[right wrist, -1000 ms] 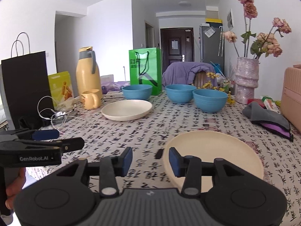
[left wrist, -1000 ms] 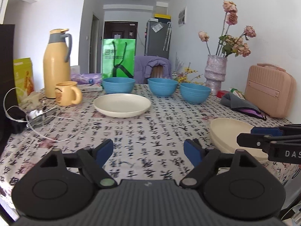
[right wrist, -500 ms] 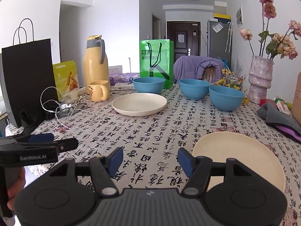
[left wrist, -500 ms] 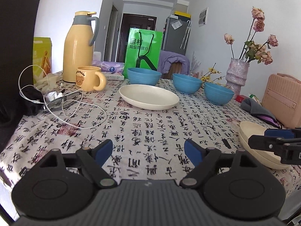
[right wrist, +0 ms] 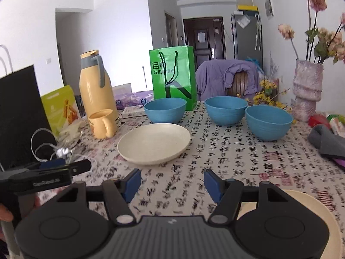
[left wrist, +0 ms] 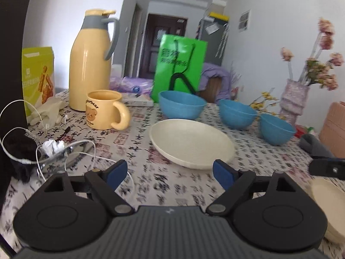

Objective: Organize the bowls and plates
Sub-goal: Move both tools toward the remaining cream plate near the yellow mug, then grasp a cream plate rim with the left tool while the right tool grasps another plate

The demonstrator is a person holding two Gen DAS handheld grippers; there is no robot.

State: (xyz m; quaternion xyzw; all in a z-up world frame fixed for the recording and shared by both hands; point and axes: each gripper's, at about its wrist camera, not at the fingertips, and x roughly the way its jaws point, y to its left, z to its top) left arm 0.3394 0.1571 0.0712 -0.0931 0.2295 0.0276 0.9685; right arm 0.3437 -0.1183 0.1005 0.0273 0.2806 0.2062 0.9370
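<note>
A cream plate [left wrist: 190,142] lies mid-table, also in the right wrist view [right wrist: 154,143]. Three blue bowls [right wrist: 165,110] [right wrist: 226,110] [right wrist: 268,122] stand in a row behind it; the left wrist view shows them too [left wrist: 182,107]. A stack of cream plates [left wrist: 330,202] lies near the front right edge, under my right gripper [right wrist: 172,182] in its own view [right wrist: 310,213]. My left gripper [left wrist: 170,172] is open and empty, just short of the single plate. My right gripper is open and empty above the cloth.
A yellow mug [left wrist: 103,110], yellow thermos [left wrist: 91,60], white cables [left wrist: 43,151], green bag [right wrist: 172,77], vase of flowers [right wrist: 307,90], grey cloth [right wrist: 325,141] and pink case [left wrist: 333,125] stand around the table. A black bag [right wrist: 19,116] is at the left.
Both grippers have moved forward toward the single cream plate and the bowls. The right gripper has left the plate stack and opened wider.
</note>
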